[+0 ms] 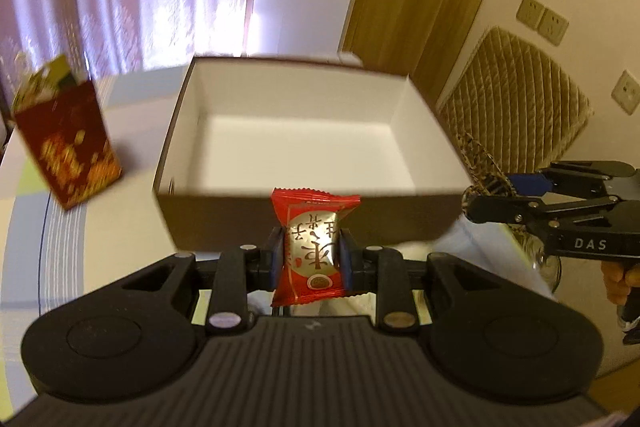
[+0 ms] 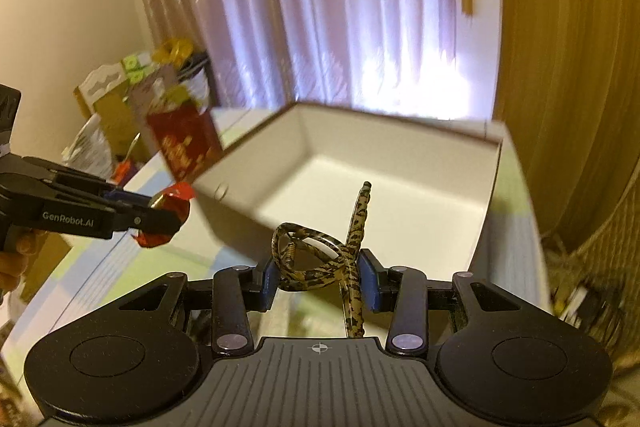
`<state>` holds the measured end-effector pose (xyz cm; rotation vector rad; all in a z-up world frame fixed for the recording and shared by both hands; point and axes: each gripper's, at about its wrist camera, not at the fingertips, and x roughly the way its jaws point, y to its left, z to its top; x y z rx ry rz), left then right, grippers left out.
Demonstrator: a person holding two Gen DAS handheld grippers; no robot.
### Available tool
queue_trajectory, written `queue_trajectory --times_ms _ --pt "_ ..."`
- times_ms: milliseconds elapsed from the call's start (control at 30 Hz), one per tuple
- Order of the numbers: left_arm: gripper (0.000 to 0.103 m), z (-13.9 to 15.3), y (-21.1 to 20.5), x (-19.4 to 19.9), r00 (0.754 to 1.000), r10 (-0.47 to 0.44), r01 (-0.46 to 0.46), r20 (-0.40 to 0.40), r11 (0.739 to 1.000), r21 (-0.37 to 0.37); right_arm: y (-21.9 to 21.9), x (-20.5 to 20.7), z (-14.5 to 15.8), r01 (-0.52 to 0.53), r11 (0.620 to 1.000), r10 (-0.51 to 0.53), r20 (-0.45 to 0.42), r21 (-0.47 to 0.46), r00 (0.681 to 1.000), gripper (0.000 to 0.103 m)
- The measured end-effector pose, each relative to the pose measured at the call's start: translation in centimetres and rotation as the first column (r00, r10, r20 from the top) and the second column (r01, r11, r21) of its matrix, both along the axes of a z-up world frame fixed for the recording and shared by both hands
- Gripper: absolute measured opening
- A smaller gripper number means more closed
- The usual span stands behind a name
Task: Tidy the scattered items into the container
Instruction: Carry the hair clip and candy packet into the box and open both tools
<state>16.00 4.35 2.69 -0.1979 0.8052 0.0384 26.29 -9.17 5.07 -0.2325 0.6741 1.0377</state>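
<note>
Both claws loaded, short of the box.

Left gripper [image 1: 312, 259] clamped on a red candy [image 1: 310, 251]; right gripper [image 2: 320, 281] pinching a leopard hair clip [image 2: 320, 255]. Ahead, open white-lined box [image 1: 280, 123] on the table [image 1: 48, 227], empty inside; red carton [image 1: 68, 143] just left.

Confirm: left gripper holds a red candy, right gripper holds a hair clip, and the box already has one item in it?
Not quite: the box is empty, as the left wrist view shows. The rest holds: left gripper grips the red candy, right gripper the hair clip.
</note>
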Motion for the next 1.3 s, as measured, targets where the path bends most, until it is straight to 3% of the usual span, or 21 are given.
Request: queue_trajectory --times_ms 200,433,633,867,1133,1267,1300 --pt "0.023 1.1 0.5 4.7 1.0 -0.014 0.014 0.017 1.0 0.012 2.9 3.7 0.2 0.005 1.0 -0.005 0.027 0.009 1.0 0.044" --pt "0.023 -0.1 2.0 10.6 1.0 -0.011 0.012 -0.027 1.0 0.013 6.6 8.1 -1.8 0.008 0.999 -0.008 -0.006 -0.037 1.0 0.044" --pt "0.023 -3.1 3.4 16.0 0.992 -0.021 0.022 -0.126 1.0 0.001 10.1 11.9 -5.5 -0.018 0.989 0.006 -0.083 -0.148 0.997 0.044" --pt "0.023 -8.4 4.1 20.0 0.963 -0.032 0.02 -0.266 0.999 -0.049 13.2 14.7 -9.8 -0.061 0.956 0.016 -0.155 -0.286 0.988 0.044" --pt "0.023 -12.0 4.2 22.5 0.933 -0.032 0.014 -0.359 0.998 -0.054 13.8 16.7 -11.9 -0.068 0.937 0.0 -0.195 -0.343 0.981 0.044" --pt "0.034 -12.3 3.8 23.2 0.931 -0.034 0.02 -0.363 0.999 -0.043 14.0 16.9 -11.8 -0.069 0.936 0.003 -0.189 -0.344 0.982 0.045" --pt "0.039 -12.2 3.6 23.3 0.931 -0.028 0.016 -0.363 0.999 -0.034 13.9 17.0 -11.6 -0.067 0.935 0.001 -0.185 -0.349 0.983 0.051"
